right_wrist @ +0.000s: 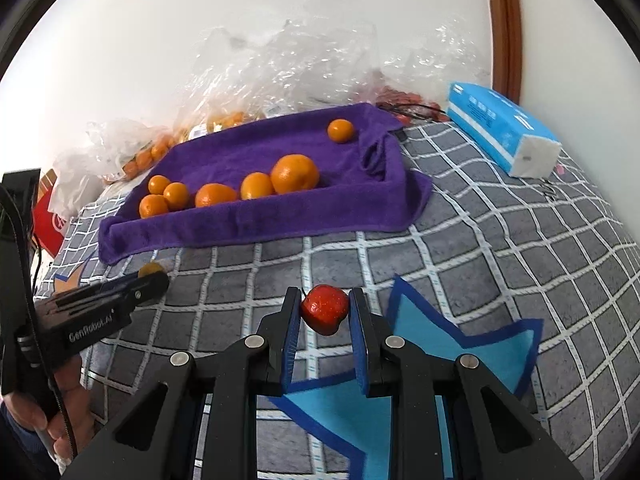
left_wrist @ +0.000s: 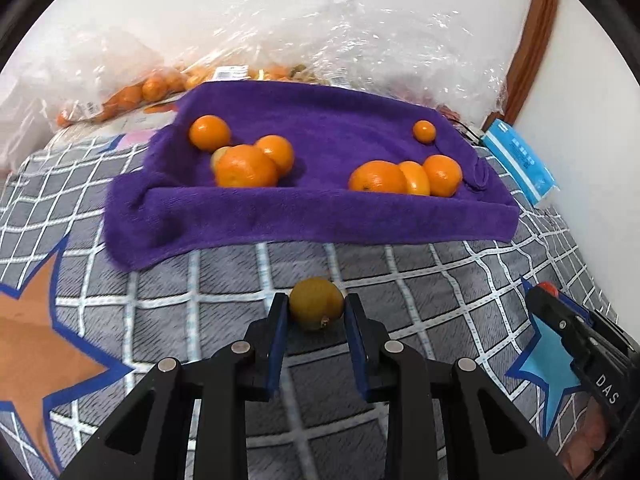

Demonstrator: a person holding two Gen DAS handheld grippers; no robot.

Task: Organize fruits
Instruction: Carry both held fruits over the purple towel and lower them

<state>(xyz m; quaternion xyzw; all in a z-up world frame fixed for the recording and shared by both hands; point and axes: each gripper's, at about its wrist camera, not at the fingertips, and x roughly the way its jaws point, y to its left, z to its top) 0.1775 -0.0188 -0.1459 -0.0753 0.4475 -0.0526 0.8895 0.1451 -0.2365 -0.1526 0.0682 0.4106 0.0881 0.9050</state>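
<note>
My left gripper (left_wrist: 316,306) is shut on a small yellow-orange citrus fruit (left_wrist: 316,302), just over the grey checked bedspread (left_wrist: 224,280). My right gripper (right_wrist: 325,308) is shut on a small red fruit (right_wrist: 324,309) above a blue star patch (right_wrist: 432,328). Beyond both lies a purple towel (left_wrist: 320,216) with raised edges. It holds several oranges: a cluster on the left (left_wrist: 246,166), a cluster on the right (left_wrist: 404,178), and a small one at the far right (left_wrist: 424,131). The right wrist view shows the left gripper (right_wrist: 150,274) at the left, held by a hand.
Clear plastic bags (left_wrist: 132,92) with more oranges lie behind the towel against the white wall. A blue tissue pack (right_wrist: 504,132) rests at the right near a brown door frame (right_wrist: 504,24). An orange star patch (left_wrist: 36,336) marks the bedspread at the left.
</note>
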